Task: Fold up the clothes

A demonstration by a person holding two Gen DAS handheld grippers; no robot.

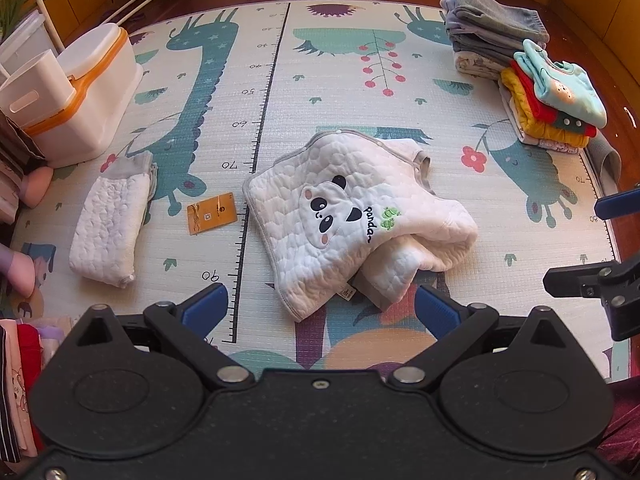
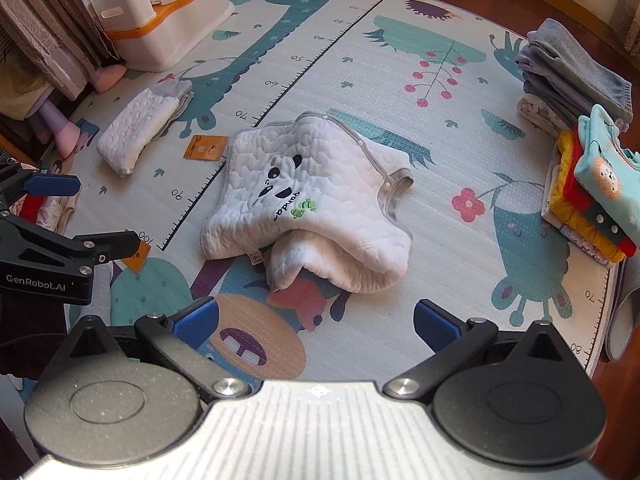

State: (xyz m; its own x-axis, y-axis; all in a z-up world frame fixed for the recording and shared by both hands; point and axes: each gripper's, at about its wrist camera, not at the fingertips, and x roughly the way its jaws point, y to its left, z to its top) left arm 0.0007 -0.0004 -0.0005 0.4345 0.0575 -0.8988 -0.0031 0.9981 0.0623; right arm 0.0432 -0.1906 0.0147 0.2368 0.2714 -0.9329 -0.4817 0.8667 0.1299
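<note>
A white quilted top with a panda face [image 1: 340,220] [image 2: 308,196] lies rumpled in the middle of the play mat [image 1: 320,80] [image 2: 400,320], one sleeve bunched under its near side. My left gripper [image 1: 322,312] hovers just short of its near hem, open, blue pads wide apart and nothing between them. My right gripper [image 2: 316,324] is open too, a little back from the bunched sleeve. Each gripper shows at the edge of the other's view: the right one [image 1: 600,240], the left one [image 2: 80,216].
White folded quilted trousers [image 1: 110,224] [image 2: 144,128] and an orange card [image 1: 212,213] [image 2: 205,147] lie left of the top. Two stacks of folded clothes [image 1: 552,96] [image 2: 592,192] stand at the right. A white and orange box [image 1: 76,92] [image 2: 172,16] sits far left.
</note>
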